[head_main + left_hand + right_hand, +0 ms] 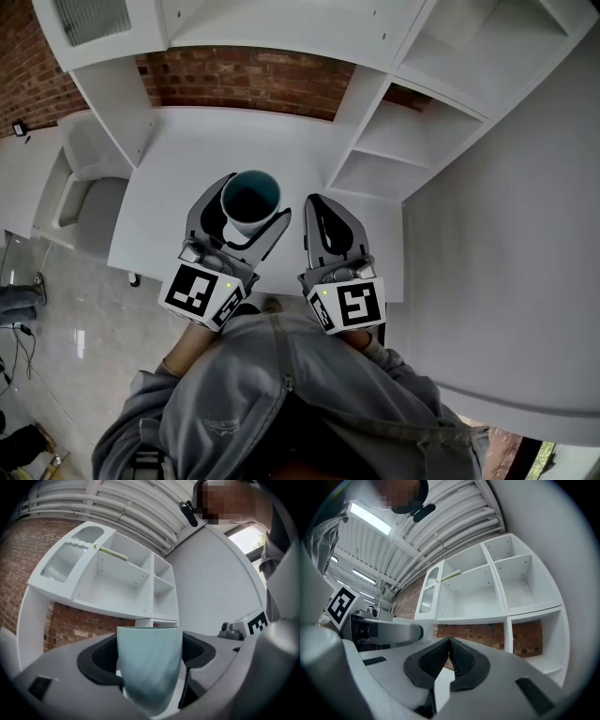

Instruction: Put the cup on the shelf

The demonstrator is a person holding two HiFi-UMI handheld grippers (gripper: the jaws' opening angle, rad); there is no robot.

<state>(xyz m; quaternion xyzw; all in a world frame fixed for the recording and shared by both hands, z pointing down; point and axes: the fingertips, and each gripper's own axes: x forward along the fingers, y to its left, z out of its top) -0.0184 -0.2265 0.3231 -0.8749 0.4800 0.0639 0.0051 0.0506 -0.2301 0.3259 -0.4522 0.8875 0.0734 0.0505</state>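
A pale teal cup (250, 202) with a dark inside stands upright between the jaws of my left gripper (246, 208), which is shut on it above the white desk (197, 164). In the left gripper view the cup (149, 667) fills the gap between the two dark pads. My right gripper (327, 223) hangs beside it to the right, jaws shut with nothing in them; its pads (449, 657) meet at the tips. The white shelf unit (412, 131) with open compartments rises at the right and back, seen also as the shelf unit (126, 578) and the shelf unit (487, 583).
A brick wall (244, 80) runs behind the desk. A grey chair (84, 187) stands at the desk's left end. A white wall panel (506, 244) closes the right side. The person's grey hoodie (281, 403) fills the bottom of the head view.
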